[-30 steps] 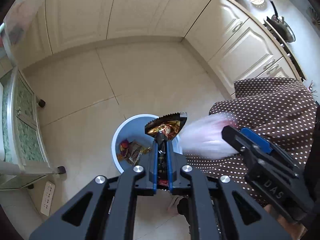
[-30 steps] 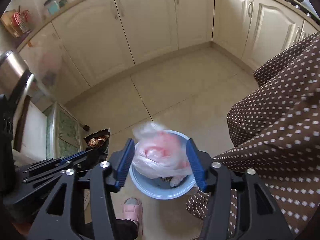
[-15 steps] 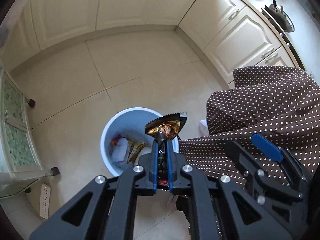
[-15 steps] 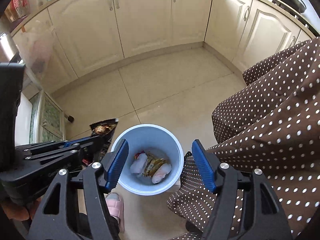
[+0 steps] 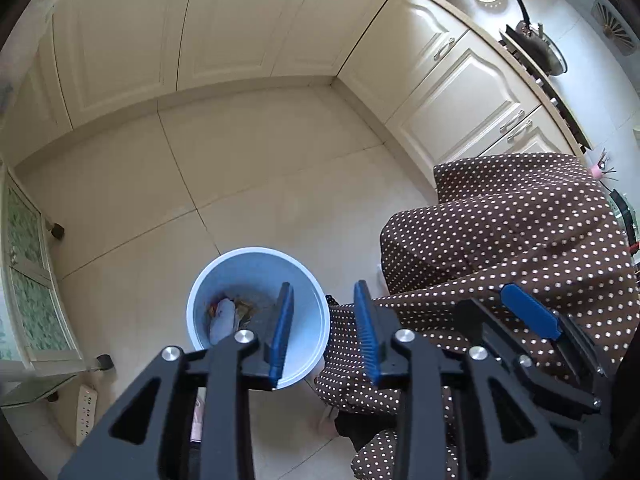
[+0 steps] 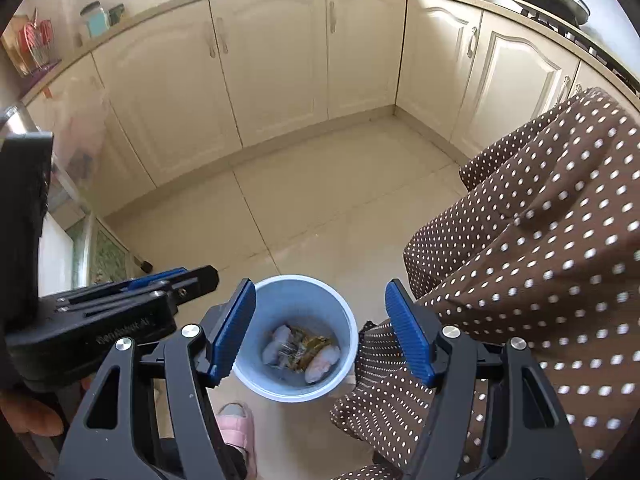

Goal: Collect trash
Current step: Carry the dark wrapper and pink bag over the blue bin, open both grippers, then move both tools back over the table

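Above upright bin point(image 6: 295, 292): both grippers open.

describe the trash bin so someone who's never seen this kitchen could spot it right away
Start at the L-shaped run of cream cabinets and come down onto the beige tiled floor. The bin stands there on the floor, right beside the brown polka-dot skirt, below both open grippers. It is the only round, pale blue thing around: an open-topped bucket with wrappers and crumpled bags at the bottom.

Left gripper point(image 5: 325, 336), fingers point(image 5: 280, 336) apart, above blue bin point(image 5: 304, 364).
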Available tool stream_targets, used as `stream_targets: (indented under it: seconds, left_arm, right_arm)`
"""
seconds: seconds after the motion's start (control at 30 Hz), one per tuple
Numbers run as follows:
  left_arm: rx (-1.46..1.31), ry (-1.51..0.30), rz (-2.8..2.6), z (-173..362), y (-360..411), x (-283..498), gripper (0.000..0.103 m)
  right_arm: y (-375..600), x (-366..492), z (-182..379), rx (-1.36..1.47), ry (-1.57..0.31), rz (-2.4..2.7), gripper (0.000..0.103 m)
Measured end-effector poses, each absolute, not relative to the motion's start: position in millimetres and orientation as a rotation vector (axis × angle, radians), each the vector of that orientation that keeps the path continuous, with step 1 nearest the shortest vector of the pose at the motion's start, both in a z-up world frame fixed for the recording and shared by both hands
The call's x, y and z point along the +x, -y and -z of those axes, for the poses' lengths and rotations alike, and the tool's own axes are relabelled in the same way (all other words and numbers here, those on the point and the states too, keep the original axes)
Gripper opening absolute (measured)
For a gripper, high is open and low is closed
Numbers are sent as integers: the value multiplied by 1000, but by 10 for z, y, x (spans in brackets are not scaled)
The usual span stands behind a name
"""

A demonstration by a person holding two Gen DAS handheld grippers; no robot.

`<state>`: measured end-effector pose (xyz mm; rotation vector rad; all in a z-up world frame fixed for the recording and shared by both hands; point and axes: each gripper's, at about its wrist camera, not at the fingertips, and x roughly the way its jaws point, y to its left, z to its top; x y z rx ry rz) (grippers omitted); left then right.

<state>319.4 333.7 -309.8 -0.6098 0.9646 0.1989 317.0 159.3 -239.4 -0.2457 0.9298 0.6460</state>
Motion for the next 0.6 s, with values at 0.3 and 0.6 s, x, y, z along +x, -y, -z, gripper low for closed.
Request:
stream_targets:
  seconds: [0.3, 0.6]
  left_arm:
    - [-529, -833, -181, 2219, -3087, 2896, 31]
    - [-356, -703, -30, 1248, -2036, 2916, 44]
  right_arm:
    - [-1261, 3000, 1610, -130, -825, -691, 65]
    - [-21, 2924, 642, -39, -633, -567, 69]
